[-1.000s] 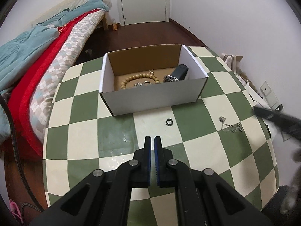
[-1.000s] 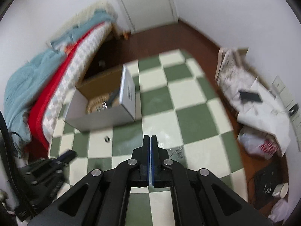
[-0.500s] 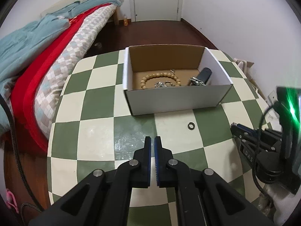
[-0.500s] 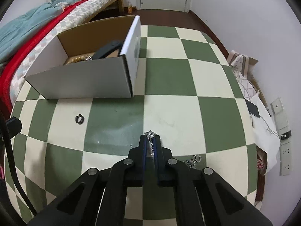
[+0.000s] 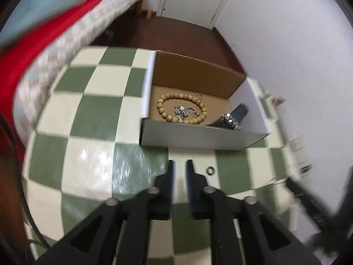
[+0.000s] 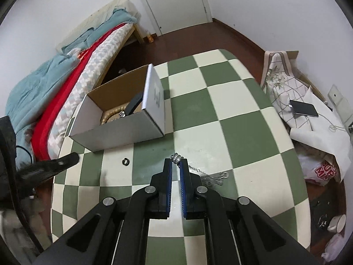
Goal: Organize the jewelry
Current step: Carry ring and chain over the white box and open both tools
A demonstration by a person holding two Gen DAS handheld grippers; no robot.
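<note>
Since the earlier frame, left hand-held gripper (image 5: 179, 165) comes nearer the ring (image 5: 210, 171) on the tabletop (image 5: 92, 154), jaws opening, empty; right hand-held gripper (image 6: 175, 164) pinches the silver chain (image 6: 176, 158).

Left gripper (image 5: 179, 165): matte black body, two straight narrow fingers (image 5: 170, 176) lined with blue pads on the inner faces. Four round silver screw heads sit in a row behind the fingers. Black linkage arms spread outward from the screws, each with a triangular cut-out.

Right gripper (image 6: 175, 165): same build, black fingers (image 6: 167, 172), blue pads, four silver screws, cut-out arms. No markings legible on either.
</note>
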